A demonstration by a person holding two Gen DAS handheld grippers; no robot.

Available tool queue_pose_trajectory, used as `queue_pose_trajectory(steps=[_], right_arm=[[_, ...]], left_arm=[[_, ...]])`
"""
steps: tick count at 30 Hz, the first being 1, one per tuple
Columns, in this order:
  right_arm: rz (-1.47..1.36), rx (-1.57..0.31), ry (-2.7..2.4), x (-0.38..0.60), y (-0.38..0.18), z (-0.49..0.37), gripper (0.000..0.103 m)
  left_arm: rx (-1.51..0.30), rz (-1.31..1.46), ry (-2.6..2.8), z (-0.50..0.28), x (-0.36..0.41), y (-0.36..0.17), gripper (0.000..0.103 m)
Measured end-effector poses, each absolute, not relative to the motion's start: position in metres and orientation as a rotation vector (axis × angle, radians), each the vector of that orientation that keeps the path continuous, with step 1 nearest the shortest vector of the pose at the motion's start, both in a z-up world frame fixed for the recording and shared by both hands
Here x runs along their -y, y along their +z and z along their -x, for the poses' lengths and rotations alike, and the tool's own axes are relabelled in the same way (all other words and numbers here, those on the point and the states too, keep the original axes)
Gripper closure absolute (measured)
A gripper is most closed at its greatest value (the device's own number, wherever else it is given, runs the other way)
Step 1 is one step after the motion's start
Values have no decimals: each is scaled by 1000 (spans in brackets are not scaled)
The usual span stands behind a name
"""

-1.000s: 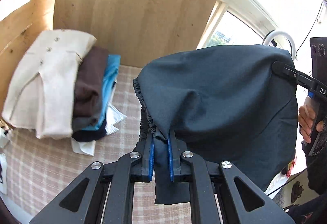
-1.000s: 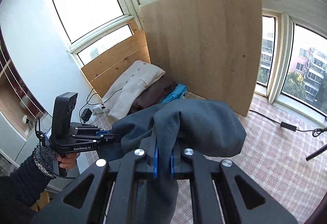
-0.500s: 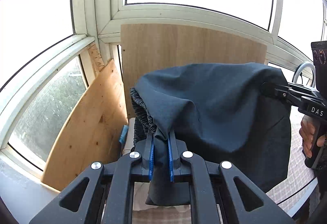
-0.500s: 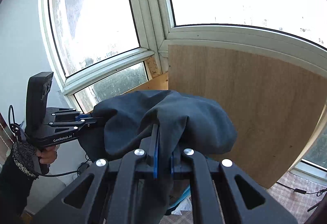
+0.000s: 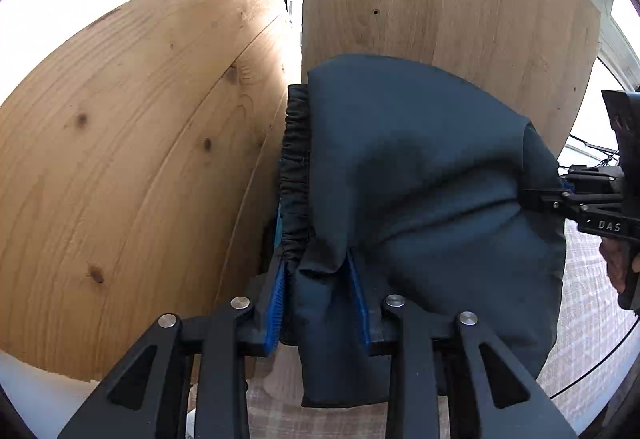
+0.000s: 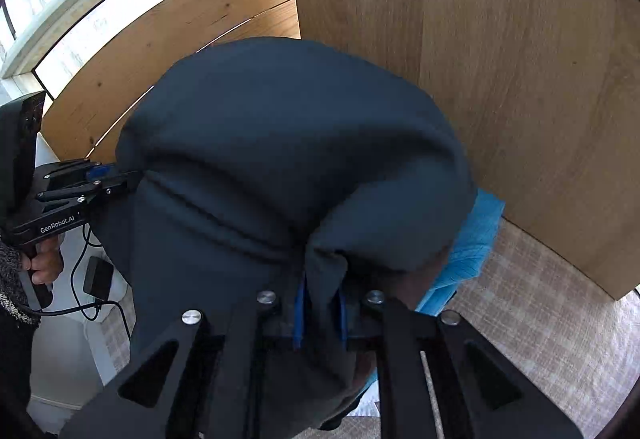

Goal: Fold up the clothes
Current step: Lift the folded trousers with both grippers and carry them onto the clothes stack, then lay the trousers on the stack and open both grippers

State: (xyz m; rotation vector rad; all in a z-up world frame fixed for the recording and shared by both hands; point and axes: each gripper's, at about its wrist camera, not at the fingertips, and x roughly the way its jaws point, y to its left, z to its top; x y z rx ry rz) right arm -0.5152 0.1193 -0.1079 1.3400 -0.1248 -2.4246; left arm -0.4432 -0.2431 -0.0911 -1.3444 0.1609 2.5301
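A folded dark navy garment (image 5: 420,191) with an elastic waistband (image 5: 294,175) hangs between my two grippers, close to the wooden boards. My left gripper (image 5: 320,303) has its jaws parted, with the garment's left edge still lying loosely between the blue pads. My right gripper (image 6: 320,313) is shut on the garment's other edge (image 6: 288,167). The right gripper also shows at the right of the left wrist view (image 5: 576,199), and the left gripper at the left of the right wrist view (image 6: 92,183). A folded light blue garment (image 6: 468,251) lies below the navy one.
A pine board (image 5: 132,159) and an upright oak panel (image 5: 460,7) stand just behind the garment. A checked cloth surface (image 6: 520,299) lies below. A black power adapter (image 6: 98,277) with cable sits at the left. Windows lie behind the boards.
Both grippers have tilted down and moved forward with the navy garment toward the wooden boards and the pile. The left gripper's jaws have opened wider.
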Motion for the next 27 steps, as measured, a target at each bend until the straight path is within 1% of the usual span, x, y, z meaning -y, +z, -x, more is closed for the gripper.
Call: queue_pose_trajectory(steps=[2, 4, 5, 6, 8, 9, 11, 13, 16, 19, 21, 23, 24, 25, 26, 27], right_arm=[[-1322, 137, -2410, -127, -95, 508, 82], [-1294, 164, -2411, -139, -82, 496, 80], [-1280, 178, -2416, -146, -77, 489, 78], [-1262, 196, -2426, -154, -72, 484, 78], [-1237, 251, -2438, -170, -68, 478, 78], [-1238, 278, -2449, -176, -69, 481, 77], [-1243, 335, -2468, -190, -72, 488, 70], [-1265, 428, -2442, -199, -81, 502, 70], [-1281, 579, -2363, -206, -95, 520, 70], [-1303, 738, -2257, -209, -110, 541, 69], [-1325, 812, -2191, -204, -120, 552, 68], [-1336, 874, -2138, -199, -128, 559, 69], [-1311, 875, -2142, -196, -125, 559, 70], [-1276, 824, -2173, -189, -116, 559, 85], [-1244, 765, -2205, -182, -107, 558, 94], [-1231, 656, -2261, -170, -94, 557, 94]], left_arm=[[-149, 1343, 2558, 437, 250, -83, 72], [-152, 1326, 2607, 427, 259, -72, 72], [-168, 1314, 2634, 419, 260, -63, 74], [-166, 1294, 2642, 415, 261, -57, 77], [-165, 1246, 2652, 408, 258, -41, 77], [-187, 1223, 2653, 411, 249, -31, 77], [-218, 1178, 2649, 420, 232, -16, 76], [-229, 1156, 2639, 439, 214, -8, 76], [-192, 1155, 2602, 476, 191, -5, 77], [-254, 1210, 2557, 512, 173, -24, 73], [-304, 1302, 2563, 531, 170, -52, 73], [-295, 1349, 2573, 534, 179, -69, 74], [-286, 1360, 2580, 532, 184, -75, 74], [-276, 1370, 2587, 530, 190, -81, 74], [-263, 1369, 2597, 530, 193, -82, 74], [-250, 1368, 2606, 530, 197, -83, 74]])
